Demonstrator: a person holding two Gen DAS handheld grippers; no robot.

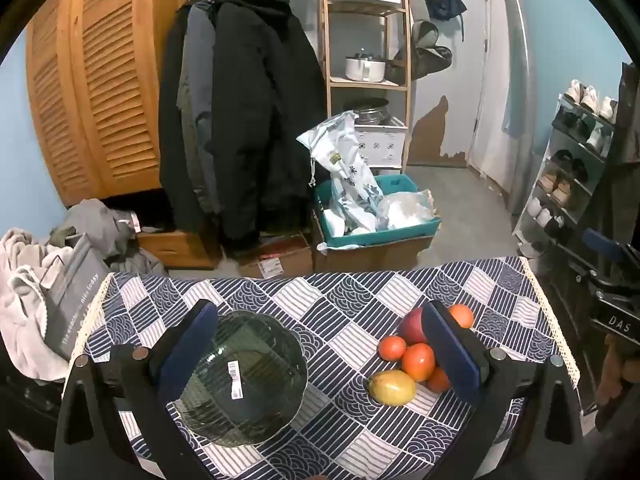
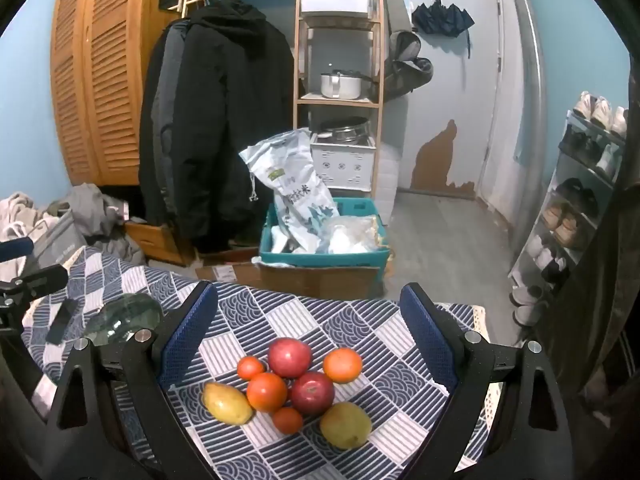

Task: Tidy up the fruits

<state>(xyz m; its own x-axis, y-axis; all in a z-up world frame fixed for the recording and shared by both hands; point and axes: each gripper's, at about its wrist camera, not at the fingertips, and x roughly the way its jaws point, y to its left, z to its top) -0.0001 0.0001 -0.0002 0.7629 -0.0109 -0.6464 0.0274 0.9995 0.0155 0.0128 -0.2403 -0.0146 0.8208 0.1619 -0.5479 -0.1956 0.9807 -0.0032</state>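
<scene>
A cluster of fruit lies on the blue-and-white patterned tablecloth [image 2: 352,332]: two red apples [image 2: 289,357], [image 2: 312,393], orange fruits [image 2: 342,365], [image 2: 267,391], and two yellow-green mangoes [image 2: 226,403], [image 2: 345,425]. My right gripper [image 2: 308,344] is open above this cluster, empty. A green glass bowl [image 1: 244,380] with a sticker sits at the table's left; it also shows in the right wrist view [image 2: 124,316]. My left gripper [image 1: 320,352] is open and empty, its left finger over the bowl, its right finger over the fruit [image 1: 416,360].
A black remote-like object [image 2: 62,320] lies on the cloth near the bowl. Beyond the table's far edge stand a teal crate [image 2: 320,248] on cardboard boxes, hanging coats [image 1: 240,120], a wooden shelf and a shoe rack [image 1: 572,168]. Laundry is heaped at the left.
</scene>
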